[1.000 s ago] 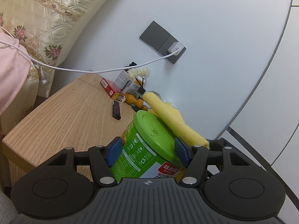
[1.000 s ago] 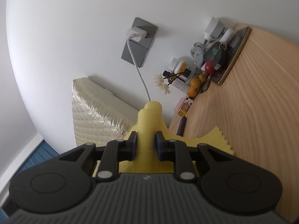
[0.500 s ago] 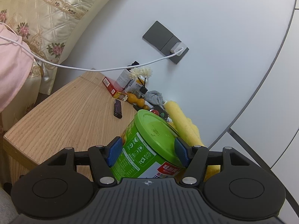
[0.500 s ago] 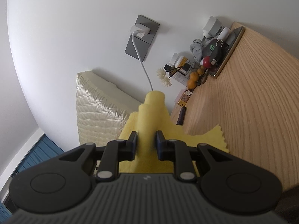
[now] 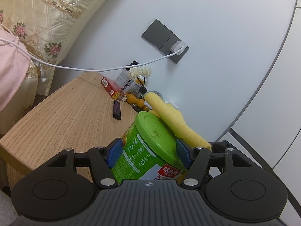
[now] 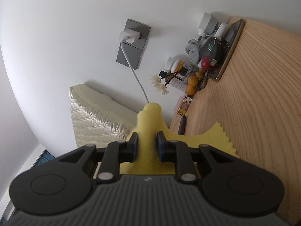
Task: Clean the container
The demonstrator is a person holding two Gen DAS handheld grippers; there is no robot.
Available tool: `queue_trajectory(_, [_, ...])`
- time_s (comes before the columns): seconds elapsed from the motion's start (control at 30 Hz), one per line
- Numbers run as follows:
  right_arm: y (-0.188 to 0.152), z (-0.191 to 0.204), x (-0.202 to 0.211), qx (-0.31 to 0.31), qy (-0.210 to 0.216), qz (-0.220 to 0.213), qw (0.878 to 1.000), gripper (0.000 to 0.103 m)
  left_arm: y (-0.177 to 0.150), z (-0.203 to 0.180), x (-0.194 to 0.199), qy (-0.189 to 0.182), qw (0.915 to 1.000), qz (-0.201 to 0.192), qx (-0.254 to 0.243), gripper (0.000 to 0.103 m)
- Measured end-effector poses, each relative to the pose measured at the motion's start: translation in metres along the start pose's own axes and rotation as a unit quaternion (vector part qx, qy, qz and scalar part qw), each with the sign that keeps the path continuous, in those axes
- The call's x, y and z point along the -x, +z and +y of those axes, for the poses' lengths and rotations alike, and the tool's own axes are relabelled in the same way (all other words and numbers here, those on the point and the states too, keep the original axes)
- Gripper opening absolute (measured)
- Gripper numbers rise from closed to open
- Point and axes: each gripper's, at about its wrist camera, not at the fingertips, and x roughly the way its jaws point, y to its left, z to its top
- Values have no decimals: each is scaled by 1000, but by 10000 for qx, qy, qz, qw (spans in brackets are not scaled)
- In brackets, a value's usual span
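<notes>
Green cylindrical container (image 5: 150,146) clamped in left hand-held gripper (image 5: 148,153), fuzzy yellow cloth (image 6: 148,131) pinched by right hand-held gripper (image 6: 147,145)

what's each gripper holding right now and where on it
Left gripper clamps the green plastic lidded container by its sides below the lid; right gripper pinches a bunched fold of the yellow cloth.

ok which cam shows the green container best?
Left wrist: the green container fills the centre, held between the left gripper pads, yellow cloth against its lid. Right wrist view shows only the cloth in the right gripper, no container.
</notes>
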Motion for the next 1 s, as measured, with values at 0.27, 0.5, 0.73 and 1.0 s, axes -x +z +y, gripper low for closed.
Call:
queue_trajectory(0.27, [-8, 8, 30, 115, -173, -300, 9993, 22, 5, 2, -13, -124, 9998, 121, 78, 67])
queue_trajectory(0.5, [-18, 18, 54, 243, -206, -357, 9989, 22, 4, -4, 4, -148, 9999, -53, -62, 67])
queue_trajectory(0.73, [-16, 17, 43, 214, -276, -287, 9990, 22, -3, -13, 2, -25, 9990, 51, -436, 65])
queue_trajectory(1.0, [4, 2, 5, -106, -158, -61, 9998, 22, -1, -8, 0, -119, 9989, 74, -445, 65])
